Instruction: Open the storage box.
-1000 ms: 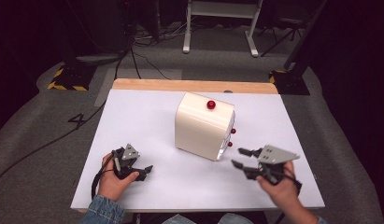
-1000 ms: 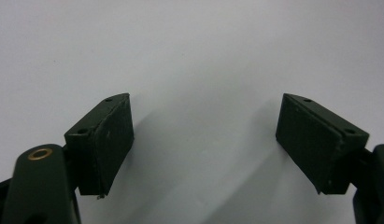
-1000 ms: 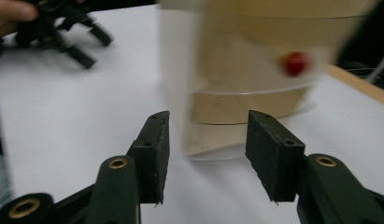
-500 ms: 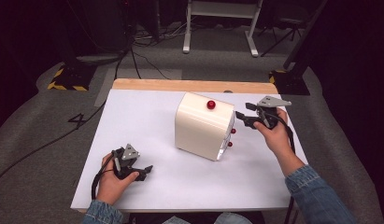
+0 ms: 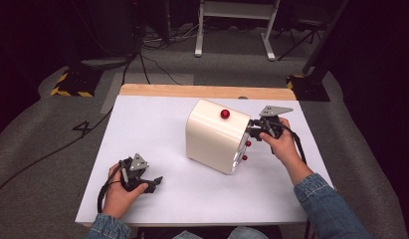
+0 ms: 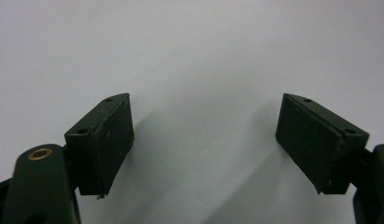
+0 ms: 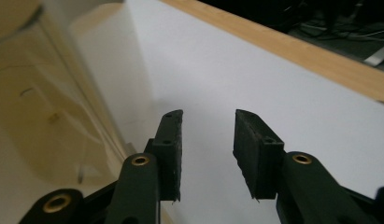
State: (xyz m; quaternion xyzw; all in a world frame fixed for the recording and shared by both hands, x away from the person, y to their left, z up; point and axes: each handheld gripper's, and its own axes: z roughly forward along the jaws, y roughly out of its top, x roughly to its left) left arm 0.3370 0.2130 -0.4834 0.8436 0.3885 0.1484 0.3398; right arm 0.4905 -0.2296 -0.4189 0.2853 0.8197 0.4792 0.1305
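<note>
Since the earlier frames your right gripper has swung from the near right up to the right side of the glossy cream rounded box, and its jaws have just been closing, now a narrow gap with nothing between them. Your left gripper rests at the near left of the white tabletop, jaws wide apart and empty. You have one box, standing mid-table, with three round red knobs. A "4" is marked on the grey floor at the left
</note>
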